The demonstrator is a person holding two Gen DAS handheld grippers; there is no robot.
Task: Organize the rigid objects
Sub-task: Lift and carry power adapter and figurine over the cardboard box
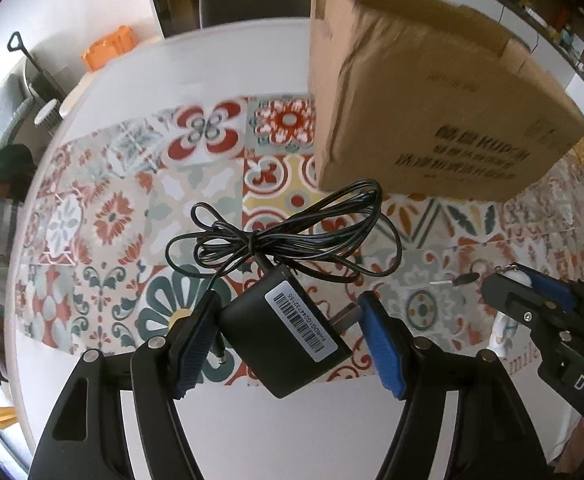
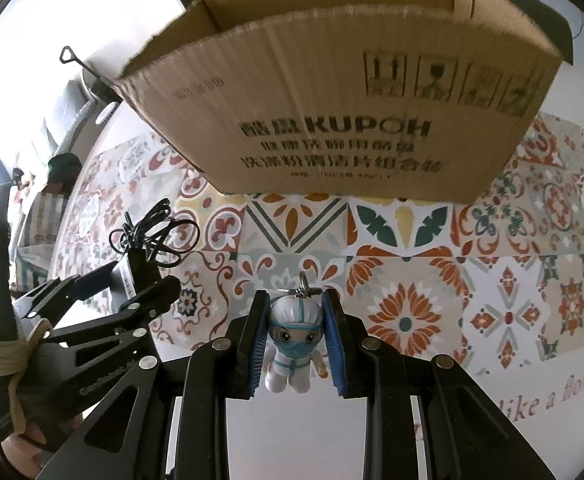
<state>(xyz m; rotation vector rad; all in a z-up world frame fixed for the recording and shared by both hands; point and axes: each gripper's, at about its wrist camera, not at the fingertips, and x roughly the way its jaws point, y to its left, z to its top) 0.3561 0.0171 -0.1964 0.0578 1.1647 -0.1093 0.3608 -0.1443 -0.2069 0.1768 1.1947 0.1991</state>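
The surface (image 1: 212, 64) is lying white and round under a patterned tile mat (image 2: 411, 272) – florals in orange, green and yellow – which is covering most of its middle. A cardboard box (image 2: 331, 112) is standing on the far part of the mat, its printed side facing the right tool and its top open.

The left tool (image 1: 288, 340) is gripping a black power adapter (image 1: 284, 336) between its blue pads: one pad is pressing on the adapter's body, the other on its plug prongs. The adapter is sitting tilted between the fingers, a white barcode label facing up. Its black cord (image 1: 284, 236), tied in a loose bundle, is sticking out ahead of the tool toward the box, and its round connector end is dangling beside the left-hand pad. In the right wrist view the adapter appears clear of the mat.

The right tool (image 2: 296, 336) is closed narrow on a small figurine (image 2: 293, 344) – a white-suited character with goggles and a blue mask – clamping its head between the pads. The body is hanging below the pads and a metal keyring (image 2: 303, 284) is poking out beyond them. This tool is sitting just to the right of the left one, near the mat's front edge.
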